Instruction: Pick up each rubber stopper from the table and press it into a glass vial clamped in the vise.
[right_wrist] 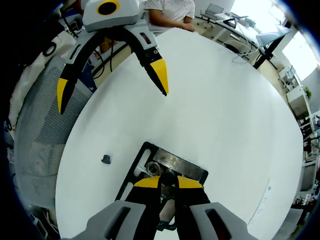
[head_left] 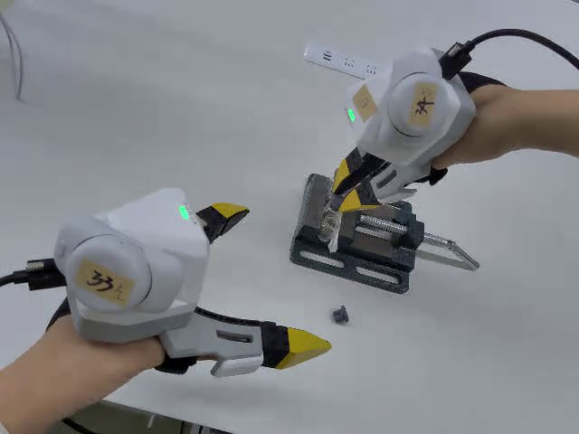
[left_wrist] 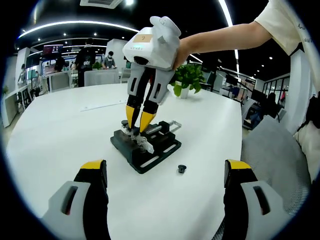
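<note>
The right gripper (head_left: 346, 199) points steeply down over the black metal vise (head_left: 389, 237), its jaws pinching a small dark rubber stopper (right_wrist: 167, 177) at the clamp. A clear glass vial (right_wrist: 149, 168) stands open-mouthed just beside that stopper; whether the stopper is seated in another vial is hidden. A second dark rubber stopper (head_left: 340, 315) lies loose on the white surface (head_left: 181, 108), on the near side of the vise and closer to the left gripper (head_left: 276, 278), whose jaws are spread wide and hold nothing.

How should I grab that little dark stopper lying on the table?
Pinch the small dark rubber stopper across its round sides, coming straight down with the open left claw. It lies alone on the white table, apart from the black vise, so there is probably room on both sides.
</note>
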The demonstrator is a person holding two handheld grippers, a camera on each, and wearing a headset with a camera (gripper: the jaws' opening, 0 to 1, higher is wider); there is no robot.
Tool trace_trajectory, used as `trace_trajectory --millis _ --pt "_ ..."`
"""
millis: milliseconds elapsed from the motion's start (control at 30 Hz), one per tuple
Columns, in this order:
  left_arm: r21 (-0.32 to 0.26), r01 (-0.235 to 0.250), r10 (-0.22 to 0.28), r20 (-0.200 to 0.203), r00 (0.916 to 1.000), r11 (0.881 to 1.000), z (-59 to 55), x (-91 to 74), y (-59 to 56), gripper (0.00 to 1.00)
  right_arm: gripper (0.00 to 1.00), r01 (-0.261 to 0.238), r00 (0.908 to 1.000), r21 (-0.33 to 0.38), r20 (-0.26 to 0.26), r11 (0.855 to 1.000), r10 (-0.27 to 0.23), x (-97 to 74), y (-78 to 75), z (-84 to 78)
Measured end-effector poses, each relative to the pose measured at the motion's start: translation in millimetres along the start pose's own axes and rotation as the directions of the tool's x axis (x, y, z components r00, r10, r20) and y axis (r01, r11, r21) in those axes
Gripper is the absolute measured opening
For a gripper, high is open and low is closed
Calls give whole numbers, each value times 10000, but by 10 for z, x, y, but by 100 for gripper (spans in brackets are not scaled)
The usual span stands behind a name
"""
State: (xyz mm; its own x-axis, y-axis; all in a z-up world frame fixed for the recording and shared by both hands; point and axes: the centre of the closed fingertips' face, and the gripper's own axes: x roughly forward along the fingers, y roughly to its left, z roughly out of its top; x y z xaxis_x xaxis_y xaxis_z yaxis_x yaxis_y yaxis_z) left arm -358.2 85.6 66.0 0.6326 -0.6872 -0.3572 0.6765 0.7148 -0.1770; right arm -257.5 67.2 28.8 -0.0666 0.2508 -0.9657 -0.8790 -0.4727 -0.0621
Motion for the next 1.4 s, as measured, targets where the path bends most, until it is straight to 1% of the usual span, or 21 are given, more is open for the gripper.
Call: trace_trajectory --millis 133,200,233,367,467,533,600,700,767,800,867,933,1100,1167,1233,1400 --pt "13 30 -30 14 10000 10000 -3 9 -3 97 5 98 9998 507 163 9987 -106 2 -4 7" --pt "11 37 -37 23 10000 10000 -1 10 -7 97 4 104 9998 629 167 9980 -114 4 8 13" --pt "7 35 -35 27 10000 10000 0 9 -9 97 4 98 9998 879 157 9961 -112 4 10 19" --pt "0 19 -19 44 10000 10000 0 4 -11 97 4 141 9998 1229 129 9923 -158 7 9 32" --pt "-26 1 -1 68 10000 10000 -1 -3 -12 97 4 324 9992 1701 185 9849 -361 6 32 38" --pt "-13 10 -10 32 10000 10000 -13 -8 -16 97 4 408 9987 1818 239 9825 -459 4 36 40" --pt "-11 6 -6 33 10000 10000 -13 -11 -24 97 4 501 9977 2185 340 9745 -589 5 39 40" --pt "-20 9 -9 38 10000 10000 -19 -15 -23 97 4 553 9967 2237 463 9731 -673 4 19 27" --pt "-9 18 -18 35 10000 10000 -21 -15 -20 97 5 609 9961 1974 509 9784 -723 5 23 26" --pt "-10 20 -20 33 10000 10000 -21 -16 -20 97 5 622 9960 1959 501 9787 -733 3 34 24" --pt "4 16 -16 55 10000 10000 -13 -17 -17 97 6 687 9959 1584 467 9850 -770 2 33 19" --pt "0 16 -16 58 10000 10000 -10 -18 -18 97 6 707 9956 1724 477 9825 -800 6 24 18" --pt "-20 47 -47 9 10000 10000 -29 -19 -25 96 7 727 9959 1405 433 9874 -795 4 5 15" --pt "-15 53 -53 -9 10000 10000 -33 -19 -30 96 7 744 9959 1456 396 9865 -809 3 7 15" --pt "-31 45 -45 0 10000 10000 -35 -20 -27 96 7 744 9960 1324 384 9884 -801 2 8 21" --pt "-61 43 -43 -1 10000 10000 -32 -20 -20 96 7 740 9961 1280 378 9890 -794 1 16 22"
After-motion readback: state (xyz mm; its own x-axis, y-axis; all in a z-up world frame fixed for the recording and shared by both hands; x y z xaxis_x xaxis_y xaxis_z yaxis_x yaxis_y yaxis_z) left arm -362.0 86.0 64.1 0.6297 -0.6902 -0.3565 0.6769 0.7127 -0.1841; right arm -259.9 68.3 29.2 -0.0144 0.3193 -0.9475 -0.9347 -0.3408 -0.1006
